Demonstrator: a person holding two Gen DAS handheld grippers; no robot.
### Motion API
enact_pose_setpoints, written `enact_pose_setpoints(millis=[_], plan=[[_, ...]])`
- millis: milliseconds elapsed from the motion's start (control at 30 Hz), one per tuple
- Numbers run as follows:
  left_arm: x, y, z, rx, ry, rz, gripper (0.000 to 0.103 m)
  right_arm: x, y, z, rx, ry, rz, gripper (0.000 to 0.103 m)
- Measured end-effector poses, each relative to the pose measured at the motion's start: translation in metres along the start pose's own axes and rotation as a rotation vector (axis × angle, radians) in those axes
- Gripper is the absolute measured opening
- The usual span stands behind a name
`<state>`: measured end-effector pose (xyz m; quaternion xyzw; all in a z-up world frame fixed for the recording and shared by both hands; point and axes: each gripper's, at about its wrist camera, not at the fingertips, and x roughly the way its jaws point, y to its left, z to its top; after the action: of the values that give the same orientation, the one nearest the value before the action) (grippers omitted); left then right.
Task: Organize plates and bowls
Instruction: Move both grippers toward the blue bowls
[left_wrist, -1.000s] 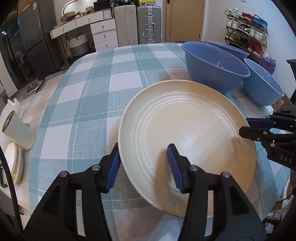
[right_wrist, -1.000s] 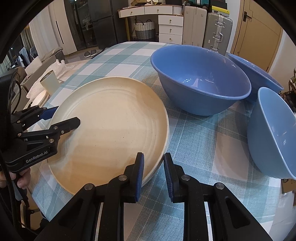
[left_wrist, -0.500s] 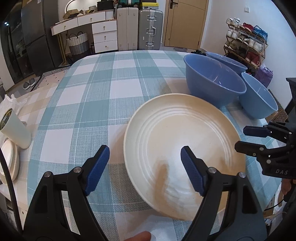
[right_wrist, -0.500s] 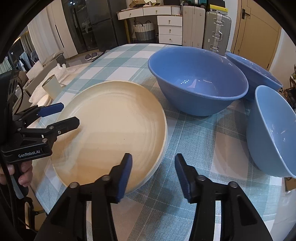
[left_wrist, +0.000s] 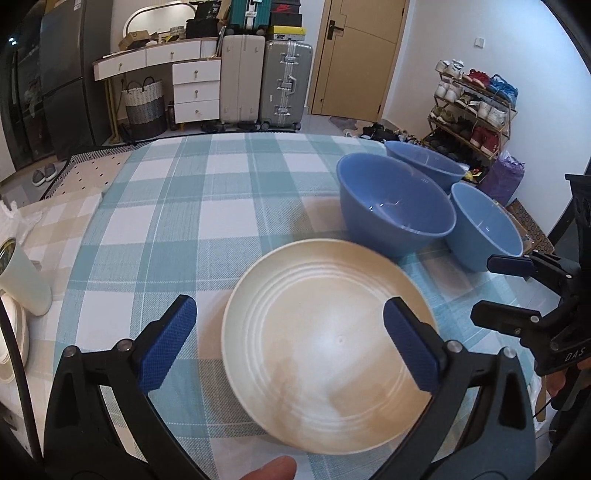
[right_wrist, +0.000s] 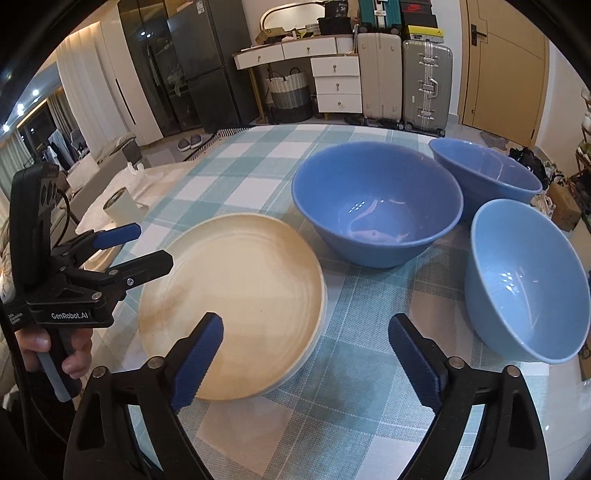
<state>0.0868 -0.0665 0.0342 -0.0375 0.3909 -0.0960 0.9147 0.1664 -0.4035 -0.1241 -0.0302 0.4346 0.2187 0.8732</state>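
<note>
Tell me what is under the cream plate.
The cream plate sits on at least one more plate, whose rim edges show beneath it. The stack rests on the checked tablecloth. The count is hidden.

Pretty clearly someone's home, living/dining area: checked tablecloth (left_wrist: 155, 229) on the table, suitcases (left_wrist: 266, 81) parked by a wooden door (left_wrist: 354, 55), a loaded shoe rack (left_wrist: 476, 110), white drawers (right_wrist: 338, 83), laundry basket (left_wrist: 144, 107) and a dark fridge (right_wrist: 207, 62).

We are seeing a checked cloth (left_wrist: 192, 206) covering the table, a cup (left_wrist: 22, 280) lying tilted at its left edge, suitcases (left_wrist: 266, 81) standing beside drawers (left_wrist: 195, 90), shoes sitting on a rack (left_wrist: 476, 107).
</note>
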Motion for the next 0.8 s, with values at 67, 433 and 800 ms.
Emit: enact_pose_setpoints(millis=[67,433,800], plan=[[-0.002,-0.005,0.007,0.005,-0.007,-0.008,0.101,-0.008,-0.004,0.004,0.008,-0.018,-0.004,0.099],[-0.003,-0.034,0.046,0.026,-0.030,-0.079,0.101,-0.053,-0.040,0.030,0.060,-0.105,-0.075,0.102],[0.002,-0.063,0.091,0.060,-0.059,-0.118,0.101,-0.095,-0.082,0.054,0.093,-0.171,-0.127,0.102]])
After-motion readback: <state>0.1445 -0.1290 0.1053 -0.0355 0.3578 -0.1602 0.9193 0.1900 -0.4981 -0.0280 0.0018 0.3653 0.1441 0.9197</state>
